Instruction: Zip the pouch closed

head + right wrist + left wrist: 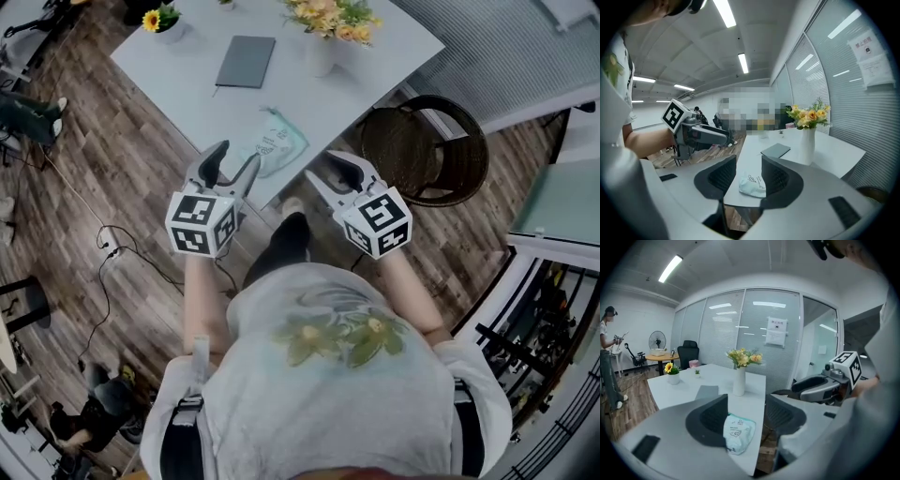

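Nearest the camera, the person's grey short-sleeved shirt with a yellow-and-green flower print (pixel 328 366) filled the lower part of the head view, and both forearms reached forward from it. The left gripper (pixel 236 157) and the right gripper (pixel 323 166) were held side by side over the brown wood-plank floor (pixel 122 178), close to the table's near edge, each pointing forward and somewhat down. The left gripper's jaws stood wide apart with nothing between the pads. Its own view showed only the pouch on the tabletop beyond, framed in the gap. The right gripper's jaws were likewise spread wide and empty, with the same pouch seen through the gap farther off.

The pale mint-green soft pouch with dark print (pixel 277 141) lay flat on the white rectangular table (pixel 187 94), close to the near edge and not far from a corner, touched by neither gripper. Whether its zip was open or closed could not be made out. Beyond it, toward the middle of the tabletop, lay a dark grey flat notebook (pixel 246 61), apart from the pouch. To the right of the notebook stood a slim white vase holding yellow and orange flowers (pixel 323 52), and at the far left a small white pot with a sunflower (pixel 161 21). A dark brown round wicker chair (pixel 427 150) stood on the floor just beside the table's right side, near the right gripper
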